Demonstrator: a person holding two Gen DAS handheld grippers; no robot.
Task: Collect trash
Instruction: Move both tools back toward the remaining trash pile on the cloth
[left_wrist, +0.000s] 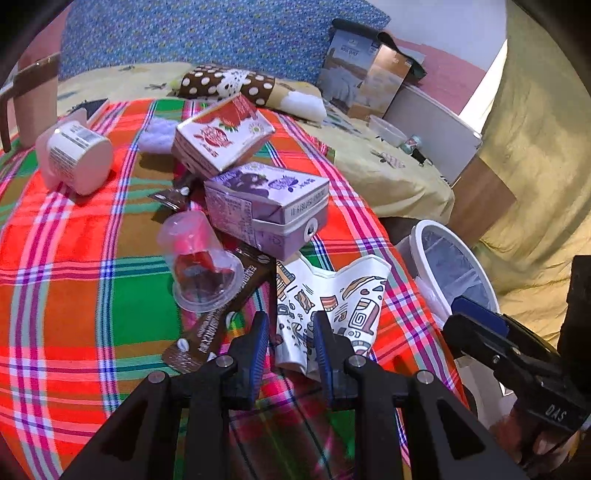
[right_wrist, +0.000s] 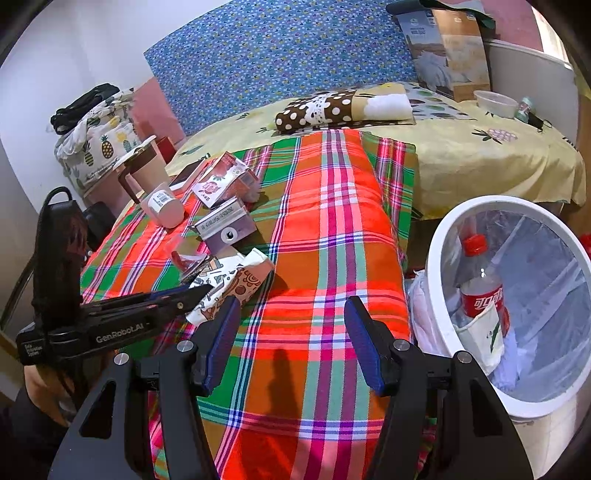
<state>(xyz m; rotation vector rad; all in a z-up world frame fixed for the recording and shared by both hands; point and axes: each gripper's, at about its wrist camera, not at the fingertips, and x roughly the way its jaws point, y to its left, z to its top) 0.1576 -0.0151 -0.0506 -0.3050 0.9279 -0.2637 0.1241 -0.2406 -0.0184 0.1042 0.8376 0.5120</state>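
Trash lies on a plaid blanket (left_wrist: 74, 258): a flattened patterned paper cup (left_wrist: 332, 302), a purple carton (left_wrist: 266, 206), a red carton (left_wrist: 221, 136), a clear plastic cup with red inside (left_wrist: 199, 262), a brown wrapper (left_wrist: 221, 325) and a pink-white tub (left_wrist: 74, 155). My left gripper (left_wrist: 291, 343) has its fingers closed on the near end of the paper cup (right_wrist: 232, 284). My right gripper (right_wrist: 291, 339) is open and empty above the blanket, beside the white trash bin (right_wrist: 439, 258), which holds a cola bottle (right_wrist: 480, 288).
A mug (left_wrist: 33, 96) stands at the far left. A dotted pillow (left_wrist: 229, 85), a box (left_wrist: 365, 77) and a plastic bowl (left_wrist: 388, 129) lie on the yellow bedsheet behind. The bin (left_wrist: 417, 236) sits off the blanket's right edge.
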